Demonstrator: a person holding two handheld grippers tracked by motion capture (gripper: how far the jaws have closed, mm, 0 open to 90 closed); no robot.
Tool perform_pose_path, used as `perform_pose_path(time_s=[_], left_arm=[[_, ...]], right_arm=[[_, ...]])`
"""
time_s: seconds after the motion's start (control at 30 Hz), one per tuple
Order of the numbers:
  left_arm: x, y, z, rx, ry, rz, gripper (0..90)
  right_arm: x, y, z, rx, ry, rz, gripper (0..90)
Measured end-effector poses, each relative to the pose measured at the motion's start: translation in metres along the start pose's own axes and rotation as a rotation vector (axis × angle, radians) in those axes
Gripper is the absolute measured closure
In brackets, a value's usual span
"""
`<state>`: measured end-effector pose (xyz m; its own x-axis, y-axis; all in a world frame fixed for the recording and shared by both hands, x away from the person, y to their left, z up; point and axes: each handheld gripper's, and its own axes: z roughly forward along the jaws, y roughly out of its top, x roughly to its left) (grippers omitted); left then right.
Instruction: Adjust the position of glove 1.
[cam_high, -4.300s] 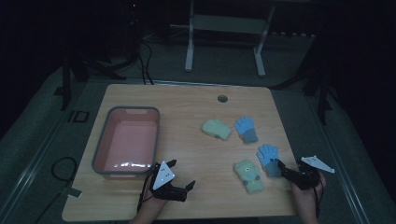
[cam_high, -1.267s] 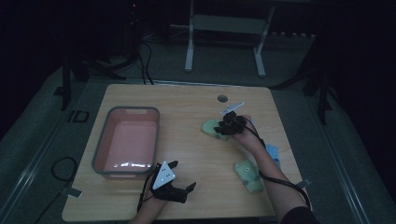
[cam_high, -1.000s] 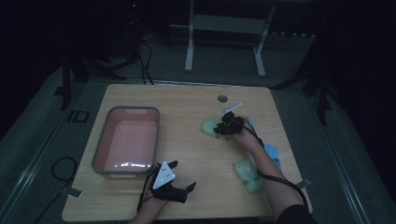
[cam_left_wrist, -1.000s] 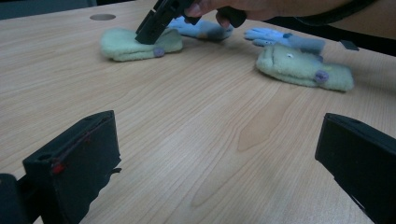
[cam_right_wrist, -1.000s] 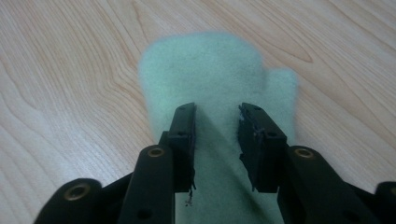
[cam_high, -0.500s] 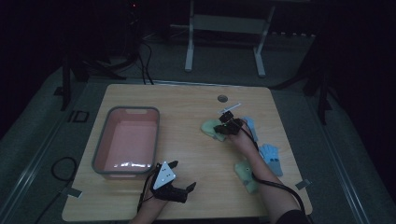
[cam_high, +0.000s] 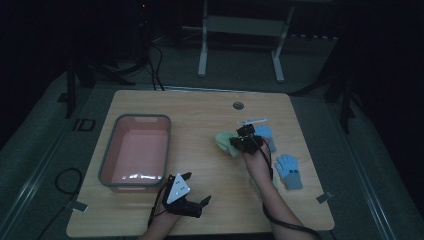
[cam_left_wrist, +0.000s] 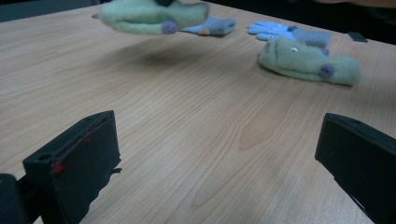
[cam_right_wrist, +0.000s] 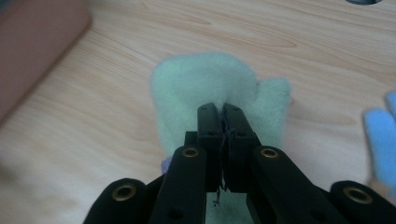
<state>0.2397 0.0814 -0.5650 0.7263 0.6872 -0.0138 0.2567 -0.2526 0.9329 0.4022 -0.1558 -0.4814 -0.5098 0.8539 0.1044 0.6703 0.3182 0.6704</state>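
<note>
So the green mitten (cam_right_wrist: 217, 98) is being pinched by the right gripper (cam_high: 243, 141), whose jaws are being pressed tight together on the fabric, with the mitten being carried just clear of the table (cam_high: 200, 107), over the middle of its right half; in the left gripper view it is being seen floating with its shadow under it. What the coming move is probably being decided by is the pink bin (cam_high: 136, 150), which is sitting well off toward the left edge, so the mitten is likely being taken sideways across the table to get there. The mitten's long axis is being held roughly crosswise, pointing away from the jaws toward the bin side, thumb sticking out on one flank. The left gripper (cam_high: 186, 197) is being held near the front edge with its jaws wide apart and nothing between them; it is nearer the bin, but the mitten is already being handled by the right. A second green mitten (cam_left_wrist: 308, 63) is being partly covered by the right forearm in the high view, and two blue gloves (cam_high: 288, 169) are being left near the right edge. Exactly how much fabric is being gripped is hard to make out, since the room is being kept dim.
</note>
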Motion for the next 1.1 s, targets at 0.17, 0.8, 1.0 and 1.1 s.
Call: perform_pose_path(time_s=[0.17, 0.8, 1.0, 1.1], left_arm=[[-0.006, 0.0, 0.0, -0.005, 0.03, 0.048, 0.0], [-0.016, -0.001, -0.002, -0.026, -0.064, 0.106, 0.0], [-0.015, -0.001, -0.001, -0.029, -0.095, 0.093, 0.0], [-0.015, -0.001, -0.001, -0.031, -0.087, 0.096, 0.0]], right_arm=[[0.023, -0.023, -0.026, -0.057, -0.017, 0.061, 87.4], [0.061, -0.107, -0.035, -0.201, -0.173, 0.257, 87.5], [0.065, -0.123, -0.009, -0.119, -0.187, 0.277, 86.3], [0.063, -0.125, -0.006, -0.127, -0.173, 0.282, 85.7]])
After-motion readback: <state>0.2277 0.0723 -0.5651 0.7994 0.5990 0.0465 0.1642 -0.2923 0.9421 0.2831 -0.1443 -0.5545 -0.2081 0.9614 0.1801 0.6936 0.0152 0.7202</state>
